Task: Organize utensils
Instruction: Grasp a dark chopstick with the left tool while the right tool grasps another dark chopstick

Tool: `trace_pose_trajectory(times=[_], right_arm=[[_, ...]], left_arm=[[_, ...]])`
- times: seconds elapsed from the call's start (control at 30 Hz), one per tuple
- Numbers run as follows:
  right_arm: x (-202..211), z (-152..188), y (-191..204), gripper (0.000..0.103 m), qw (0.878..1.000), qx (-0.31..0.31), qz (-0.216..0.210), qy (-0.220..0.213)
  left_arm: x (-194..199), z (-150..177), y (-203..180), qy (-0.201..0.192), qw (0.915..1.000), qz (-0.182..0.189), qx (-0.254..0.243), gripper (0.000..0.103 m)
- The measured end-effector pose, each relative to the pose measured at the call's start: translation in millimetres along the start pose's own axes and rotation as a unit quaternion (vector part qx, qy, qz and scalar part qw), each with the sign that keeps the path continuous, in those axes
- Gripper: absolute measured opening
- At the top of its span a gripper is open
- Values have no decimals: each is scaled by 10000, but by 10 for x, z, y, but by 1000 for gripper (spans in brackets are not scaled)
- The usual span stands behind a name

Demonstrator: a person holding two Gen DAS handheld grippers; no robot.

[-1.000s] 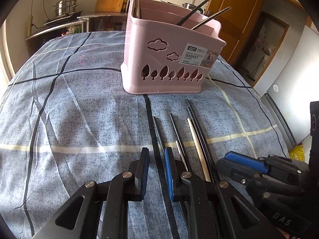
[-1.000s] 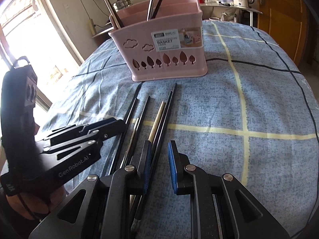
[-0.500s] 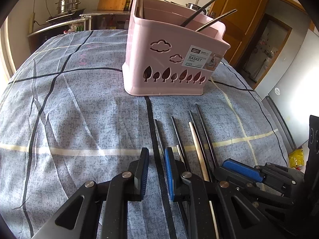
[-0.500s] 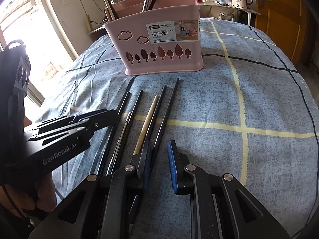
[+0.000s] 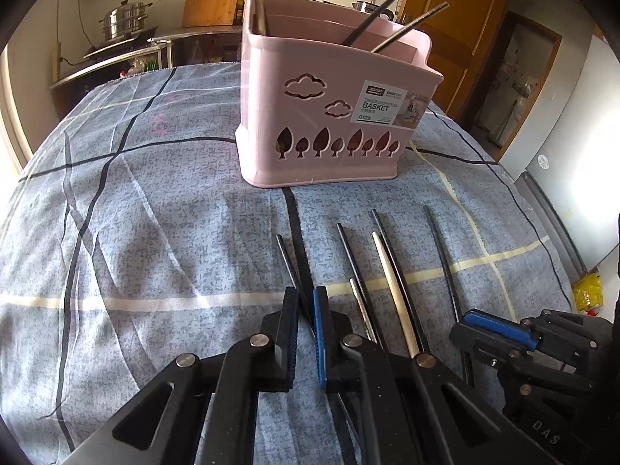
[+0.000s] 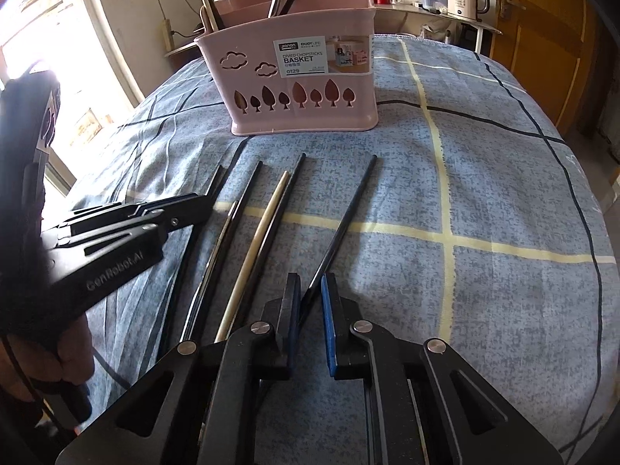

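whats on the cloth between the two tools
Four loose chopsticks: a dark one, a thin metallic one, a pale wooden one and another dark one, lying side by side between the left tool and right tool; clearest in the right wrist view.

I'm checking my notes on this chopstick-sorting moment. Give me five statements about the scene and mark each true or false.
1. The pink basket stands upright on the blue checked cloth. True.
2. The basket is empty. False: several utensils already stick out of its top.
3. The left gripper has closed on a dark chopstick, the leftmost on the cloth. True.
4. The right gripper is clamped on the pale wooden chopstick. False: its fingers have just been closing around a black chopstick, the rightmost one; the pale one lies free.
5. All loose chopsticks lie behind the basket. False: they lie in front of it, pointing roughly toward it.
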State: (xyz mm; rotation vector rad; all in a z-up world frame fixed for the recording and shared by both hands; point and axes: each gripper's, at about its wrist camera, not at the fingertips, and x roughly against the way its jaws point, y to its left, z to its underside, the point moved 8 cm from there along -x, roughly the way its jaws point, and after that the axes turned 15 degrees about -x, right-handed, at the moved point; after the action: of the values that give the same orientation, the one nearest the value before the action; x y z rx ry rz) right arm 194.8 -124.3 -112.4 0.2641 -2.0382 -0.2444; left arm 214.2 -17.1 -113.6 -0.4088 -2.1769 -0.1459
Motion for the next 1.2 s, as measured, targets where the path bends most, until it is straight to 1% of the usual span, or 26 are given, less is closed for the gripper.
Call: trace_pose_trajectory(times=[0.23, 0.33, 0.47, 0.63, 0.87, 0.97, 1.13, 1.2], right_arm=[[93, 67, -193, 11, 9999, -65, -37, 87], [112, 57, -245, 11, 9997, -149, -102, 145], [116, -45, -286, 13, 9995, -297, -34, 29], [13, -253, -360, 14, 9985, -547, 37, -28], [-164, -484, -372, 14, 9981, -582, 196, -10], [-210, -548, -361, 14, 9981, -568, 228, 1], [-269, -628, -360, 14, 9979, -601, 233, 63], [-295, -664, -345, 12, 9982, -537, 266, 91]], left_arm=[[115, 141, 169, 64, 10000, -25, 3, 7], [144, 160, 216, 59, 10000, 20, 21, 7], [121, 138, 230, 74, 9999, 66, 111, 7], [31, 45, 246, 103, 9996, 125, 210, 7], [-66, -62, 268, 133, 9992, 193, 324, 8], [-101, -108, 267, 187, 9994, 127, 269, 7], [-124, -137, 199, 274, 9995, -158, -41, 8], [-131, -145, 190, 290, 9993, -222, -116, 7]])
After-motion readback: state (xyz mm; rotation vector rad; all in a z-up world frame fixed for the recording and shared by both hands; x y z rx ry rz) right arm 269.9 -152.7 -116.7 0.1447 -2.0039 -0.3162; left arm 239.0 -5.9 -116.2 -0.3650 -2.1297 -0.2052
